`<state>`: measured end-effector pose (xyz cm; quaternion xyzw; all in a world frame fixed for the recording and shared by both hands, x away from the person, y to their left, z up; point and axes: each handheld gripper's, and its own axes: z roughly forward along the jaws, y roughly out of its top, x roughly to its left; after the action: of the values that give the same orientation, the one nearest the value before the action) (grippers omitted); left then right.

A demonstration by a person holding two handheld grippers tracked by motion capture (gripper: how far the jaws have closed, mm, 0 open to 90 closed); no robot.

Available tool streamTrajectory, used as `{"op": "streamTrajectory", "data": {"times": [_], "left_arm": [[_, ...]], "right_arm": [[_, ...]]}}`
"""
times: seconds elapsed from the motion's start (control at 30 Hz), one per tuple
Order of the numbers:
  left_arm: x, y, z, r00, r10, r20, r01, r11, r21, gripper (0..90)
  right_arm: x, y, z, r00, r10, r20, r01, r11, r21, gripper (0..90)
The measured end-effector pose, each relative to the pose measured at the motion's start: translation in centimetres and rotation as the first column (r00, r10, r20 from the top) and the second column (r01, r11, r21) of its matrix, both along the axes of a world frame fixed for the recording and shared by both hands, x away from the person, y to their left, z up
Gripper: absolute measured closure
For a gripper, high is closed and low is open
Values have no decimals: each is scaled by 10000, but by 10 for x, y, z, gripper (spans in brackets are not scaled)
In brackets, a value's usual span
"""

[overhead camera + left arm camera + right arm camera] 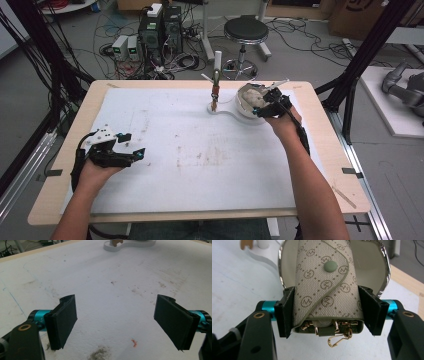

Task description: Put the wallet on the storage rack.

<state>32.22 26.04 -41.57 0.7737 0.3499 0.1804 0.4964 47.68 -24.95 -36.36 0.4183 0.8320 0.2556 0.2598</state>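
A beige monogram key pouch with a green snap button leans out of a shiny metal bowl. My right gripper is shut on the pouch's lower end, one jaw on each side. A gold clasp hangs below it. In the high view the right gripper is at the bowl at the far right of the table, and the pouch shows inside it. My left gripper rests open at the near left over the white foam mat. Its jaws stand wide apart with nothing between them.
A white flat base joins the bowl to an upright post with hooks at the far middle. A tiny orange scrap lies on the stained mat. Beyond the table stand a stool, computers and floor cables.
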Motion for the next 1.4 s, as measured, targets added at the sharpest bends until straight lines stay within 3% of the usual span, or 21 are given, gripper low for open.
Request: {"op": "streamTrajectory", "data": {"times": [0.3,0.47,0.63,0.8,1.0,1.1,1.2,1.33,1.4], "left_arm": [[-1,1,0,10000,52,-23,-51,10000,19,185],[-1,0,0,10000,20,-1,-20,10000,35,185],[-1,-1,-1,10000,10,-22,-10,10000,-1,185],[-2,0,0,10000,17,-17,-18,10000,-49,185],[-2,2,1,10000,28,41,-28,10000,-86,185],[-2,2,2,10000,16,44,-16,9999,-113,185],[-2,2,2,10000,-18,85,19,9999,-141,185],[-2,1,2,10000,-32,67,33,9998,-188,185],[-1,1,3,9999,-74,78,75,9998,-181,185]], "right_arm": [[9,0,-5,9993,-351,89,349,9992,219,357],[9,2,-6,9985,-388,391,384,9992,111,340],[6,5,-3,9955,-277,906,266,9996,128,281],[1,4,1,9958,-283,869,273,9995,129,215],[-13,-1,9,9976,-128,680,110,9996,273,210],[-22,-3,15,9964,-12,848,-26,9990,447,210],[-34,-5,18,9916,122,1286,-247,9950,966,211],[-45,-8,17,9933,272,1124,-407,9921,1189,212],[-51,-10,16,9914,300,1274,-483,9885,1431,211]]}}
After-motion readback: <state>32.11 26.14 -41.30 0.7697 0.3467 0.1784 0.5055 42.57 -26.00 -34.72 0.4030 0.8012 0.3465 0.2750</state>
